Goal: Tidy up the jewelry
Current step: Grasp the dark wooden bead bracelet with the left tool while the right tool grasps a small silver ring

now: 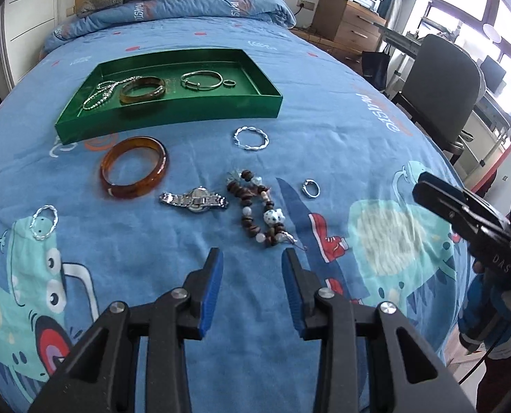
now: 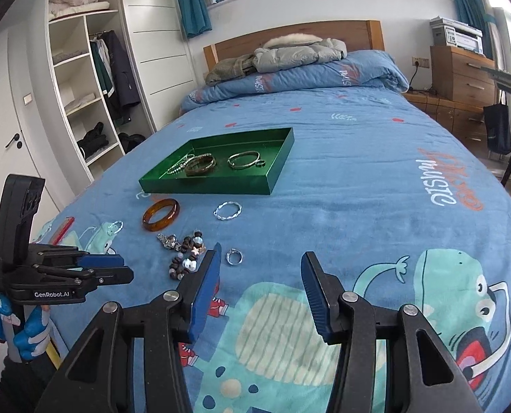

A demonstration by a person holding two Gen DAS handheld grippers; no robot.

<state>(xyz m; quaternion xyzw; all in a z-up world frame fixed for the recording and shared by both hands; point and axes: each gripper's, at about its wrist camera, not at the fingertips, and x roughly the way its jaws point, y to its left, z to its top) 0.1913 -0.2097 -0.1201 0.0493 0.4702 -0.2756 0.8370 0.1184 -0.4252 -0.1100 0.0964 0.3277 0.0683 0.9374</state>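
Jewelry is partly sorted: in the green tray point(image 1: 173, 117) we already see a chain point(image 1: 105, 91), a brown bangle point(image 1: 142, 90), a silver bangle point(image 1: 200, 80) and a small ring point(image 1: 228, 83). Left on the bedspread point(image 1: 324, 130) are an amber bangle point(image 1: 134, 167), two twisted hoops point(image 1: 251, 138), a watch point(image 1: 194, 200), a bead bracelet point(image 1: 259, 211) and a ring point(image 1: 311, 188). We hold the left gripper point(image 1: 252, 287) just short of the beads and the right gripper point(image 2: 260, 294) near that ring, both with fingers wide apart and holding nothing.

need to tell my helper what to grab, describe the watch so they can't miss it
On the blue bedspread, look nearer than the green tray. The watch lies flat between the amber bangle and the bead bracelet, the only piece with a dial and metal link band.
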